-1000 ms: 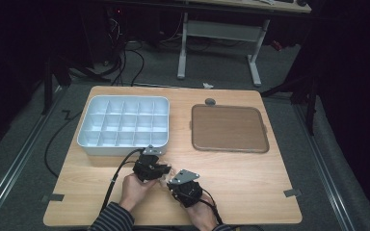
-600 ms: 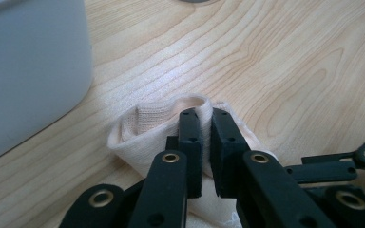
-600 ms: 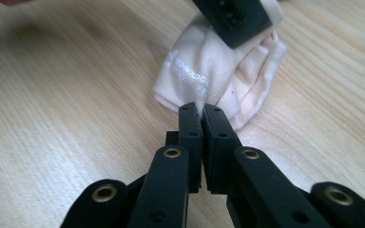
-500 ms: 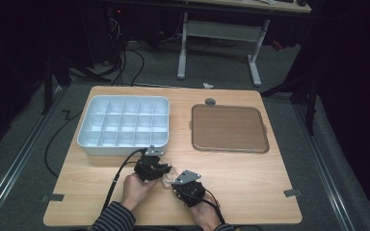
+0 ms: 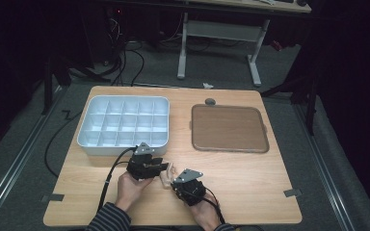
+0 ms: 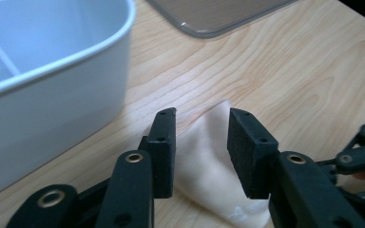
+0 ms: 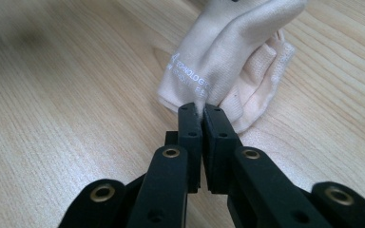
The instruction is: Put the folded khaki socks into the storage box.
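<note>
- Right gripper view: cream cloth (image 7: pixel 228 57), folded and printed with small white lettering, lies bunched on the table (image 7: pixel 76 85); one fold rises into the right hand-held gripper (image 7: pixel 202 110).
- Right hand-held gripper: jaws together, clamped on that fold of cloth.
- Left gripper view: the cloth (image 6: pixel 204 156) lies on the table between the jaws of the left hand-held gripper (image 6: pixel 202 142). Jaws apart, having just been opening; pads stand clear of the fabric on both sides, so no grip there.
- High view: cloth (image 5: pixel 167 173) sits near the table's front edge between the left hand-held gripper (image 5: pixel 160 166) and the right hand-held gripper (image 5: pixel 174 185), just below the white tray (image 5: pixel 125 144). Brown mat (image 5: pixel 229 127) well apart, to the right.
- Judgement, step in hand: re-gripping the cloth with the left while the right anchors it.
- To do it well: keep the right clamp firm, set the left pads over a single free edge, not the whole bunch, close fully before pulling, then draw the hands apart evenly so the fold opens without slipping.
</note>
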Demonstrator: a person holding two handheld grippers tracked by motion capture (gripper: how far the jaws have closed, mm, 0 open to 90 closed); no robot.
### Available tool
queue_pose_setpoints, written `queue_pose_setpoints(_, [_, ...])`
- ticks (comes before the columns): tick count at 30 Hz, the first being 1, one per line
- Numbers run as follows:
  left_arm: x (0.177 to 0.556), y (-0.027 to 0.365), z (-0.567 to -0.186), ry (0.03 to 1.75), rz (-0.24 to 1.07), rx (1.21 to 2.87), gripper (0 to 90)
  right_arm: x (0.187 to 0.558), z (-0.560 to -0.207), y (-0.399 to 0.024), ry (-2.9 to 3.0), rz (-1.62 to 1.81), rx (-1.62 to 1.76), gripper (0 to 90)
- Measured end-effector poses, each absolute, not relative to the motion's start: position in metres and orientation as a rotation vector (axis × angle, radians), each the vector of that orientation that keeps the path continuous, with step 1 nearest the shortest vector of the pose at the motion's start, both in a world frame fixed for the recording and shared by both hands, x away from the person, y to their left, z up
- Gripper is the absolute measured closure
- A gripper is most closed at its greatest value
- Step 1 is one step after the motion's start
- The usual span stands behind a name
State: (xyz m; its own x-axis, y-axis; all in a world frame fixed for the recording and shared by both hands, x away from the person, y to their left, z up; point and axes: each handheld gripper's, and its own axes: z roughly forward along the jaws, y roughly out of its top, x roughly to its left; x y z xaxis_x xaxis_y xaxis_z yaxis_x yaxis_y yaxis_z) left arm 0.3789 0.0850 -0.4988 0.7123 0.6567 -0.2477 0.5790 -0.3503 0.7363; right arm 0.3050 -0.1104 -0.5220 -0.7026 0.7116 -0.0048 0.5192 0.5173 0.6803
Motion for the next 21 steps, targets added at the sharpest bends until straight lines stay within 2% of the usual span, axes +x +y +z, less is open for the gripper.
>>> queue_pose_setpoints(7, [0.385,0.079,-0.514,0.976,0.104,2.082,49.2,0.303,-0.521,-0.107,2.486,0.95,0.986,85.1])
queue_pose_setpoints(12, [0.388,0.077,-0.517,0.997,0.095,2.082,48.9,0.301,-0.516,-0.107,2.485,0.968,0.976,78.7])
queue_pose_setpoints(21, [0.388,0.076,-0.518,0.999,0.099,2.084,49.3,0.304,-0.497,-0.1,2.427,1.022,0.935,82.2])
